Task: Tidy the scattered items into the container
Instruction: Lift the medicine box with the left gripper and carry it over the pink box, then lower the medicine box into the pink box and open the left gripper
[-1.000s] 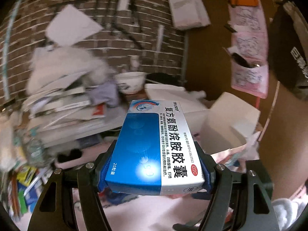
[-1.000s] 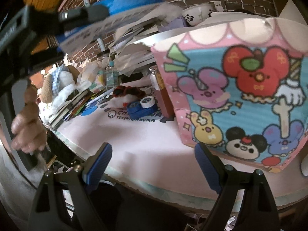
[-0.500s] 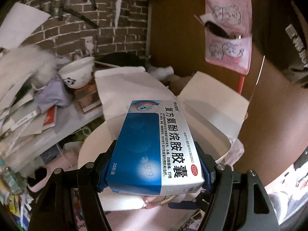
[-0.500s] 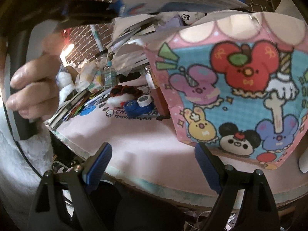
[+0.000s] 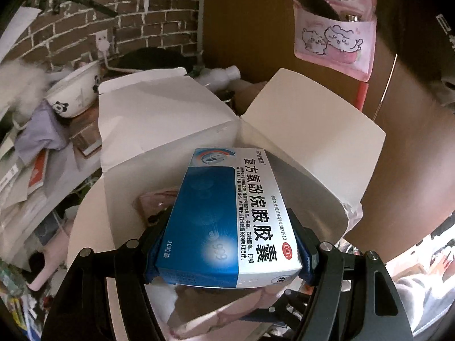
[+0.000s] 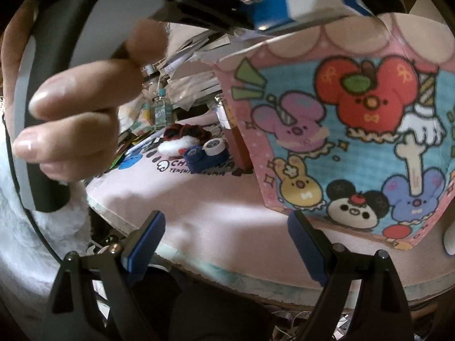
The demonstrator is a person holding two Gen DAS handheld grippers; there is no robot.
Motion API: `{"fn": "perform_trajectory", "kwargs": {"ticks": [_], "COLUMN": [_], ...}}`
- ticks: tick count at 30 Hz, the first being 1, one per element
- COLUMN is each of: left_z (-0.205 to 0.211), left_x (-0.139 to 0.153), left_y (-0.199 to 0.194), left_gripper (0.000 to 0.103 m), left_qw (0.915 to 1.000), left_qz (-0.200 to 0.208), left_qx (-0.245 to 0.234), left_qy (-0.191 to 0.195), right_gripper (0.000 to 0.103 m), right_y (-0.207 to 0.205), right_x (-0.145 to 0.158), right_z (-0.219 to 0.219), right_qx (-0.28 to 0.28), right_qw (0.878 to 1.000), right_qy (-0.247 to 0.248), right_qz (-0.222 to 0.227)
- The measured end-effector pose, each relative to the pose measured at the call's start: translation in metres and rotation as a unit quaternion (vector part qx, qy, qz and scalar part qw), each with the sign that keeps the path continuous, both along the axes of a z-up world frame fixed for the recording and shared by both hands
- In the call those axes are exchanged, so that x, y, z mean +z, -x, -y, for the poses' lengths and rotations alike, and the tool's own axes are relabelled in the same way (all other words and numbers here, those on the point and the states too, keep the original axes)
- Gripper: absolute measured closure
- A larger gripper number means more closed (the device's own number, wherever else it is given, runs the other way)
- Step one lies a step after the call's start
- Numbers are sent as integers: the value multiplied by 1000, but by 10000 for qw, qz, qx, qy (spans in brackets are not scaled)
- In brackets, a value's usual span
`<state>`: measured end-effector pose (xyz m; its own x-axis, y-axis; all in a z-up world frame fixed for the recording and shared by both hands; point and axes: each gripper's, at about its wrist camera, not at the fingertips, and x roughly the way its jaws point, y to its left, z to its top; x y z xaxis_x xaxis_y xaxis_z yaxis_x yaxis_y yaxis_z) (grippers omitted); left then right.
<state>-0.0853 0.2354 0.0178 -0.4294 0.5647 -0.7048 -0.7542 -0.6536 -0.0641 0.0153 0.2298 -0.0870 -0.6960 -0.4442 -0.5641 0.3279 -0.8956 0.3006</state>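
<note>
A pink printed desk mat (image 6: 216,207) covers the table, backed by a brown brick wall (image 5: 85,25) and heaps of papers. The left gripper (image 5: 230,244) grips a blue-and-silver medicine box (image 5: 230,213) by its sides, now directly over the open white-lined cartoon-printed paper container (image 5: 298,130); half a second ago it hung further back. The right gripper (image 6: 224,244) waits spread wide and empty at the table edge, unmoved.
</note>
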Motion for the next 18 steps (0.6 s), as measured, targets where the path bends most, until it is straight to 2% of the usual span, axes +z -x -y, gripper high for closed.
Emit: {"fn": "perform_trajectory", "kwargs": {"ticks": [6,8,12,18], "left_z": [0,0,3,6], "left_x": [-4,-7,-7,-1], "left_y": [2,3,1,-9], "left_gripper": [32,21,15,5], "left_qw": [9999,9998,9996,9977], "left_qz": [-76,-106,-234,-643], "left_qx": [99,154,175,212], "left_qy": [59,92,46,64], "right_gripper": [16,16,16,16], "right_y": [0,1,1,2], "right_x": [0,0,0,0], "right_z": [-1,-2,-2,-5], "right_qx": [-22,-24,0,-15], "right_qw": [10000,10000,10000,10000], "right_qy": [12,14,-2,12], "right_qz": [12,16,19,52]}}
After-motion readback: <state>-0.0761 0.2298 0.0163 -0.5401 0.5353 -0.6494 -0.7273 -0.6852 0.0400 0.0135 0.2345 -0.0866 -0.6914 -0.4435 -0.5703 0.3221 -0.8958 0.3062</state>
